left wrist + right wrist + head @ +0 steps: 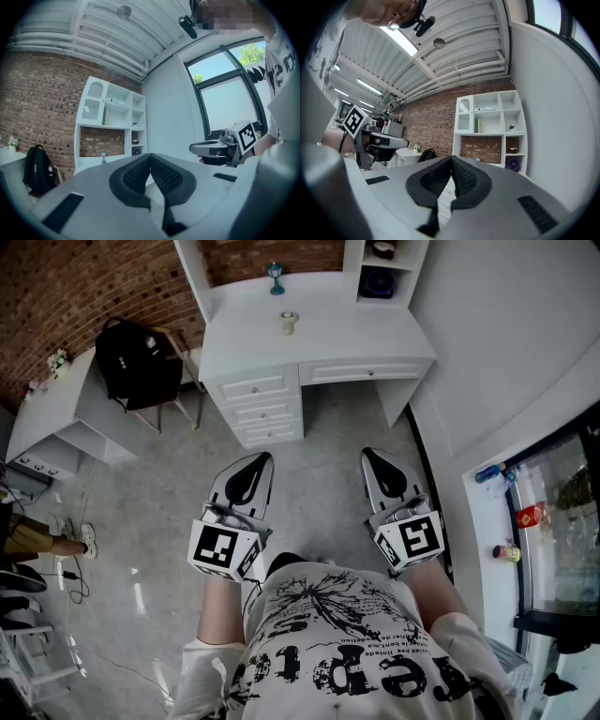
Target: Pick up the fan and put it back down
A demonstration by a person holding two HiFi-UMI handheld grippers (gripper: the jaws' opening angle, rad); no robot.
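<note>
Shirt, white with black print, fills the bottom of the head view; person stands on grey floor. White desk with drawers sits ahead against the brick wall, white shelf unit on top of it. White side table to the left, black backpack on a chair beside it. Left gripper and right gripper held level, side by side, well short of the desk; both clenched, pads meeting, nothing between them. Fan, probably the round dark-blue item, sits in the shelf's lower right cubby, untouched. Small cup and blue stemmed ornament stand on the desktop.
</note>
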